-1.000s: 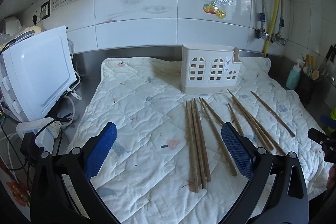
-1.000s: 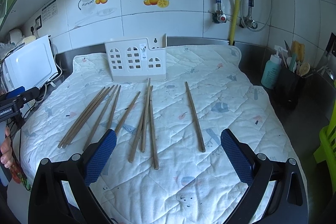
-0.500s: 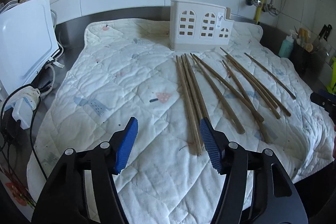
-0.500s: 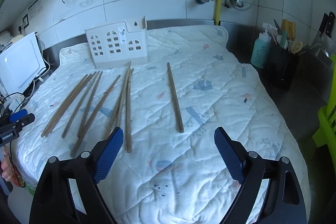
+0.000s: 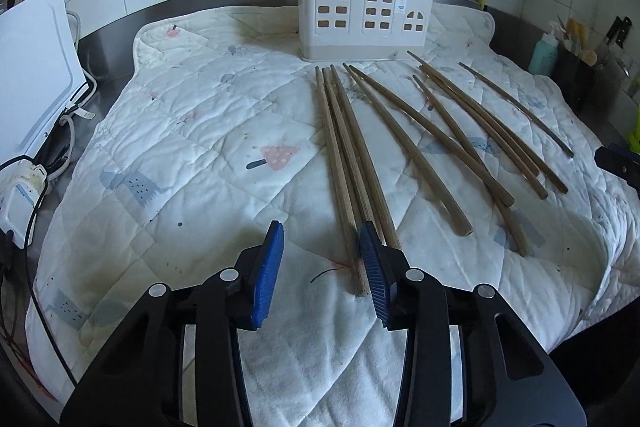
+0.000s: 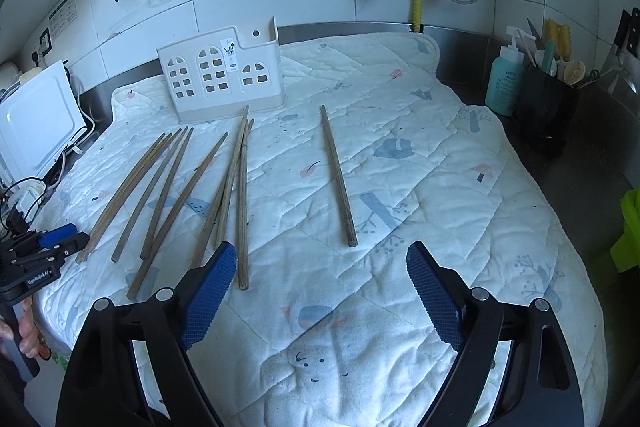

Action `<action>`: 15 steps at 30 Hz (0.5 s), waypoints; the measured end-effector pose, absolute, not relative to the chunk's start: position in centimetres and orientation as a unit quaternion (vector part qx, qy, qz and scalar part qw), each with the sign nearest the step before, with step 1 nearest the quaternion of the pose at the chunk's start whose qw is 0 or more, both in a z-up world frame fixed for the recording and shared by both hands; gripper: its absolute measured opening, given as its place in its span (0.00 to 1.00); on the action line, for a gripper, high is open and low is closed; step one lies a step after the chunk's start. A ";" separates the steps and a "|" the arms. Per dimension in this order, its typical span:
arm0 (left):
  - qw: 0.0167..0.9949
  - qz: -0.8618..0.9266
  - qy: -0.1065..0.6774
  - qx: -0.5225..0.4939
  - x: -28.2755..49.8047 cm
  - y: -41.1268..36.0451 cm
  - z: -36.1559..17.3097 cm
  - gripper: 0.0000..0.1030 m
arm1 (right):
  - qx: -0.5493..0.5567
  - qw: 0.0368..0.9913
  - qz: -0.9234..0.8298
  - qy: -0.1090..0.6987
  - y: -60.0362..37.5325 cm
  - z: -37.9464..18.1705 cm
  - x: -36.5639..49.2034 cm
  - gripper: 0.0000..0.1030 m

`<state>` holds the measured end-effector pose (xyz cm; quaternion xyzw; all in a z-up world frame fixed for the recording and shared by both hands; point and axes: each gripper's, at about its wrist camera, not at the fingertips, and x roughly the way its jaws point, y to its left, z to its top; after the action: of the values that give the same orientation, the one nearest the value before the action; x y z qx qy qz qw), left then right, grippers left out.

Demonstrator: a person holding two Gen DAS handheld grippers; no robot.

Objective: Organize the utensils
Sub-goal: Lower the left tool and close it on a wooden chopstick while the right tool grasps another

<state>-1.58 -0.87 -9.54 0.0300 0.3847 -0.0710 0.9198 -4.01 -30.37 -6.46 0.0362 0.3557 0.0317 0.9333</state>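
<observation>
1. On the quilted mat (image 5: pixel 192 147), wooden chopsticks (image 5: pixel 348 163) lie fanned out, tips toward the white utensil holder (image 5: pixel 362 19) at 12 o'clock.
2. Left gripper (image 5: pixel 320 267) is partly parted, empty; its right finger (image 5: pixel 374 275) sits by the leftmost chopsticks' ends.
3. Right gripper (image 6: pixel 320 291) is spread wide, empty, with a lone chopstick (image 6: pixel 338 179) at 12 o'clock.

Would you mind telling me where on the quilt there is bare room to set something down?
Free: the quilt left of the chopsticks, toward the white appliance; also the patch right of the lone chopstick, toward the black pot. Crowded: the fan of chopsticks in front of the white holder.
</observation>
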 end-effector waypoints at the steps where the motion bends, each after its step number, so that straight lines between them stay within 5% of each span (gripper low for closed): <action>1: 0.919 -0.067 0.386 0.038 -1.5 -1.1 -9.7 0.37 | 0.037 0.933 0.032 0.357 -30.3 -6.5 -3.9 0.81; 15: 0.924 -0.047 0.380 0.014 -0.1 0.0 -10.1 0.31 | 0.045 0.928 0.039 0.367 -30.0 -7.3 -2.4 0.73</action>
<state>-0.07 -0.05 -10.07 0.0138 0.3800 -0.0469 0.9237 -2.35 -29.96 -7.32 0.0453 0.3667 0.0394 0.9284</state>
